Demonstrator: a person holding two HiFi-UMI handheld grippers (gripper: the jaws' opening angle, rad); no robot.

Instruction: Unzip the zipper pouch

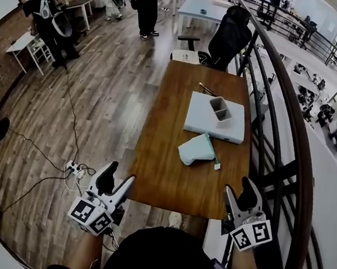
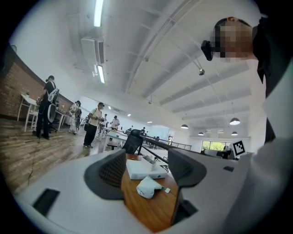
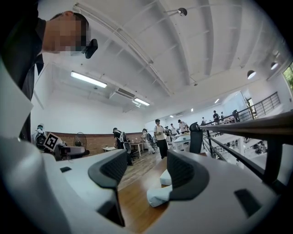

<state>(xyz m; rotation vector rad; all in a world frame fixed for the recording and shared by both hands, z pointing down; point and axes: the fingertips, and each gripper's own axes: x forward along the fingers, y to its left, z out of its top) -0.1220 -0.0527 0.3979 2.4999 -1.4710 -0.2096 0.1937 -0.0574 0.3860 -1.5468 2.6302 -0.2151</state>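
A pale green zipper pouch [image 1: 197, 149] lies on the wooden table [image 1: 169, 179], right of the middle, with a small tag [image 1: 216, 165] at its near right corner. My left gripper [image 1: 122, 171] hovers at the table's near left corner, open and empty. My right gripper [image 1: 238, 185] hovers at the near right corner, likewise open with nothing between its fingers. Both are well short of the pouch. In the left gripper view the pouch [image 2: 149, 186] shows between the open gripper [image 2: 149, 167]. The right gripper view has the pouch [image 3: 160, 195] partly behind the right finger of the gripper [image 3: 144, 171].
Beyond the pouch lies a flat white box [image 1: 214, 124] with a grey cup [image 1: 220, 108] on it. A black office chair [image 1: 229, 38] stands at the table's far end. A dark railing [image 1: 278, 132] runs along the right. A power strip [image 1: 73, 168] and cables lie on the floor at left.
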